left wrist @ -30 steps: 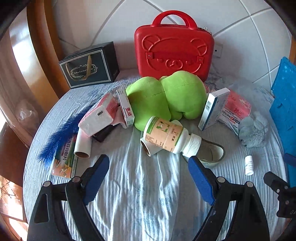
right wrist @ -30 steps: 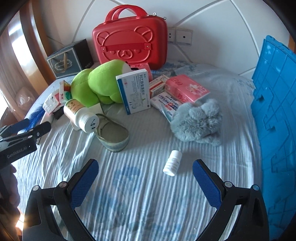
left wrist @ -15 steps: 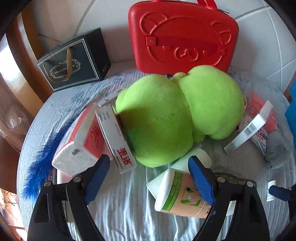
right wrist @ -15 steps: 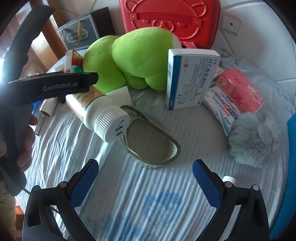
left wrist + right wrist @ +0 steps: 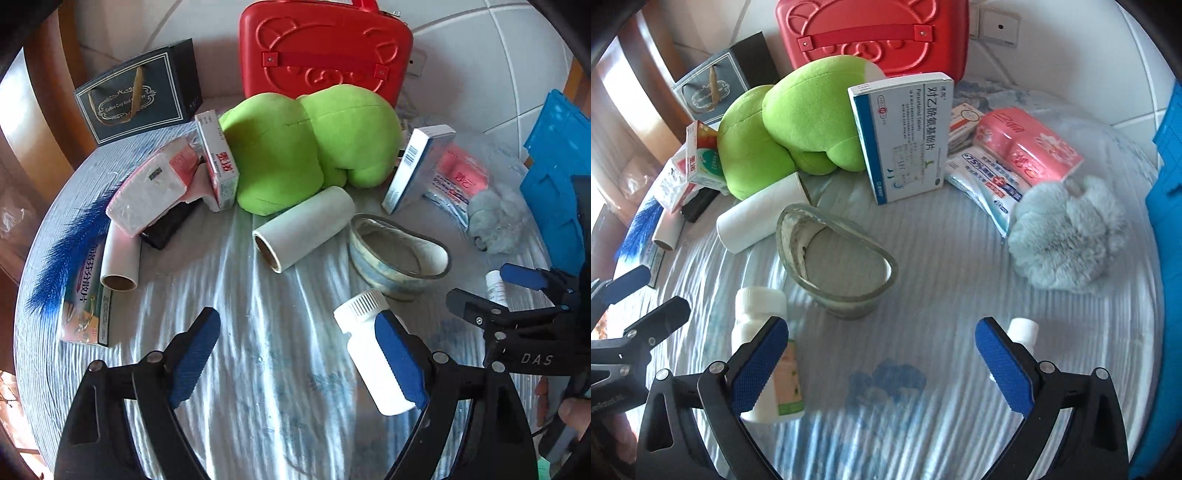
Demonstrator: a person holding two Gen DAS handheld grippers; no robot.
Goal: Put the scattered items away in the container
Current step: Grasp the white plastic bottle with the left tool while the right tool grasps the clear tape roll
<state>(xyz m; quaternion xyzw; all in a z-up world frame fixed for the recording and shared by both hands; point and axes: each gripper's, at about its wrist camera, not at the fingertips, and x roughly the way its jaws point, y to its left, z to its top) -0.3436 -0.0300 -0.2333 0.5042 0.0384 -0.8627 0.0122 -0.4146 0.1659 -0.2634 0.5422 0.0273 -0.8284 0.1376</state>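
Between the left gripper [image 5: 297,350] jaws: nothing but striped cloth, jaws spread wide, holding nothing. Big white pill bottle [image 5: 373,354] lies on its side, touching or just behind the right-side pad, cap pointing away; can't tell if pad actually presses it. Right gripper [image 5: 882,354] jaws also spread, empty; small white vial [image 5: 1021,332] sits just outside its right-side pad, pill bottle by its other pad.

Outward on the table [image 5: 258,406]: oval bowl [image 5: 836,266] just beyond both grippers, paper roll [image 5: 303,229] beside it, green plush [image 5: 306,147] behind. Medicine box [image 5: 903,136] stands propped against the plush. Blue crate [image 5: 557,177] at far right edge, likely the container.

Handling, my guess: bottle is rigid smooth plastic, light, rolls easily; take it across the body mid-length, not by the cap. Vial tiny, slippery, needs a centred pinch. Bowl looks ceramic, breakable; grip the rim wall. Plush is soft, squashes, grab anywhere.
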